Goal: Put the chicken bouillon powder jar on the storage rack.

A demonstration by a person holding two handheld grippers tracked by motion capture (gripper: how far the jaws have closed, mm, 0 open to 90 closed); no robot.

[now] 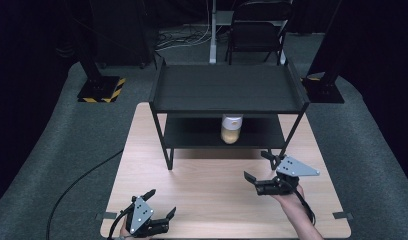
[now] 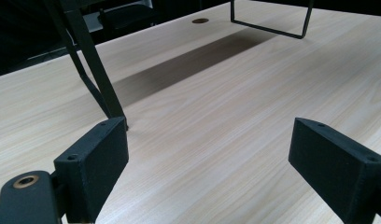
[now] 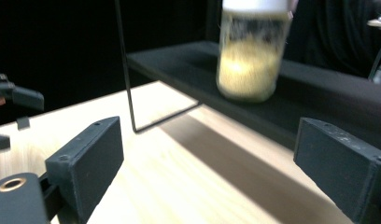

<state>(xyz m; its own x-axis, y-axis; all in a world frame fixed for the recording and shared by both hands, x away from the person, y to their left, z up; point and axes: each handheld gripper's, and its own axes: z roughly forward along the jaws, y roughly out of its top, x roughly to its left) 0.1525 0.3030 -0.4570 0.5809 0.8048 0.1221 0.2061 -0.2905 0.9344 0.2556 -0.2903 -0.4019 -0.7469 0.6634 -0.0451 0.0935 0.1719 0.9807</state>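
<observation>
Here is a pale wooden worktop [image 1: 212,195] with a black two-tier rack [image 1: 227,90] standing toward its far side. The rack's top shelf lies bare and dark; on the lower shelf, near the middle, stands a jar [image 1: 231,129] with a white lid and a yellowish, grainy filling, upright and alone.

Down at the near left corner sits the left gripper [image 1: 162,203], grey three-cornered plate on top, jaws spread wide with nothing between them. From the left gripper view, the two black jaws frame bare wood grain, and one of the rack's thin black legs [image 2: 97,74] meets the worktop just beyond the left-hand jaw. Farther off there is a small round hole [image 2: 200,21] in the wood and the rack's other foot, a low black bar.

Over on the right, a hand [image 1: 288,196] holds the right gripper [image 1: 258,166] out in front of the rack's near right leg, well apart from the left one. Its jaws gape wide too, and they hold nothing. The right gripper view looks straight at the jar [image 3: 251,51]: it is a little blurred, standing on the lower shelf [image 3: 319,100] beyond the jaws, clearly not touched by them. The jar lines up between the two jaws but sits farther back, with a stretch of worktop and the shelf's shadow in between. At the left edge of that view, dark parts of the other gripper [image 3: 13,100] peek in.

On the grey carpet beyond the worktop stand a folding chair [image 1: 257,30] and stand bases with yellow-black hazard stripes [image 1: 104,90].
</observation>
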